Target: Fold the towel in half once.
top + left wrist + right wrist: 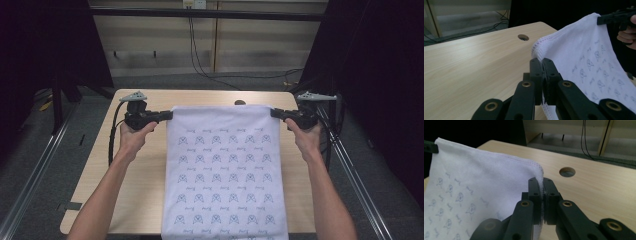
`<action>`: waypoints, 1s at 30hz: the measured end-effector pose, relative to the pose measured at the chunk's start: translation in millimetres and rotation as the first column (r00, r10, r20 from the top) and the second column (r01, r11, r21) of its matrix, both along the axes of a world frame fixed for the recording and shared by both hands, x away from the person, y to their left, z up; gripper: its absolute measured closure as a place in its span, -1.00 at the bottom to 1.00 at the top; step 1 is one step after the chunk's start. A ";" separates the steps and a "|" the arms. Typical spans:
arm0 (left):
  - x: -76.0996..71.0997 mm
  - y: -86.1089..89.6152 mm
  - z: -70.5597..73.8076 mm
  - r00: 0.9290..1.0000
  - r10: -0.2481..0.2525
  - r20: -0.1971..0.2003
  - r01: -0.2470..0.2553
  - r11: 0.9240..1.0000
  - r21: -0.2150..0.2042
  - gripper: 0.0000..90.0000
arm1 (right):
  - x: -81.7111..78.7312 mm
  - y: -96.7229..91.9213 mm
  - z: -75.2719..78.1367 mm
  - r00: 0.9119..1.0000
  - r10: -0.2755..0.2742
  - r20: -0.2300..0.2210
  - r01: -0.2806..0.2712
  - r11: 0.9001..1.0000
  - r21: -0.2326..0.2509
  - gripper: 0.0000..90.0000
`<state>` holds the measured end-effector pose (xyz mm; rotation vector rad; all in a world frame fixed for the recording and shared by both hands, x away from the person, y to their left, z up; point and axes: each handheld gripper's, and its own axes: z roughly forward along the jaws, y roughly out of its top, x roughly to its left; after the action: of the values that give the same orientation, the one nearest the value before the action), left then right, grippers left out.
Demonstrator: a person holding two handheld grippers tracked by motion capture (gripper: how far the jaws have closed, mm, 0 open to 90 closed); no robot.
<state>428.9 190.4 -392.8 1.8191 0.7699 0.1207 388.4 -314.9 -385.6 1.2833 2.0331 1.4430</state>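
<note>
A white cloth (pixel 225 170) printed with small blue figures hangs stretched between my two grippers above the wooden table (pixel 140 180); its lower end drapes over the table's near edge. My left gripper (pixel 170 114) is shut on the cloth's far left corner. My right gripper (pixel 273 112) is shut on the far right corner. In the left gripper view the jaws (pixel 542 62) pinch the hemmed edge of the cloth (pixel 586 55), and the other gripper (pixel 614 18) holds the opposite corner. In the right gripper view the jaws (pixel 541 182) clamp the cloth (pixel 479 175) at its corner.
A round cable hole (pixel 240 102) sits near the table's far edge, just behind the cloth. Black curtains stand on both sides. Metal rails (pixel 30 175) run along the floor left and right of the table. Cables (pixel 200 65) hang by the back wall.
</note>
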 end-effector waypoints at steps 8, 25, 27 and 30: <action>-56.1 12.6 -17.5 0.996 -0.087 -0.020 0.088 0.996 0.020 0.95 | -51.1 1.3 -7.2 0.995 0.098 -0.002 -0.098 0.995 -0.015 0.92; -185.6 22.3 -70.9 0.956 -0.241 -0.165 0.254 0.966 0.058 0.95 | -202.0 11.1 -47.9 0.961 0.241 -0.133 -0.252 0.965 -0.072 0.92; -189.6 16.1 -83.6 0.944 -0.251 -0.213 0.276 0.956 0.096 0.95 | -210.6 13.9 -63.5 0.947 0.250 -0.204 -0.274 0.956 -0.100 0.92; -188.8 8.0 -90.9 0.936 -0.249 -0.250 0.291 0.945 0.148 0.95 | -215.0 16.7 -90.7 0.918 0.256 -0.305 -0.300 0.948 -0.109 0.92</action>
<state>240.1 198.3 -483.7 2.1230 0.6733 -0.2089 173.4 -298.2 -476.3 1.2358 2.5557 1.2342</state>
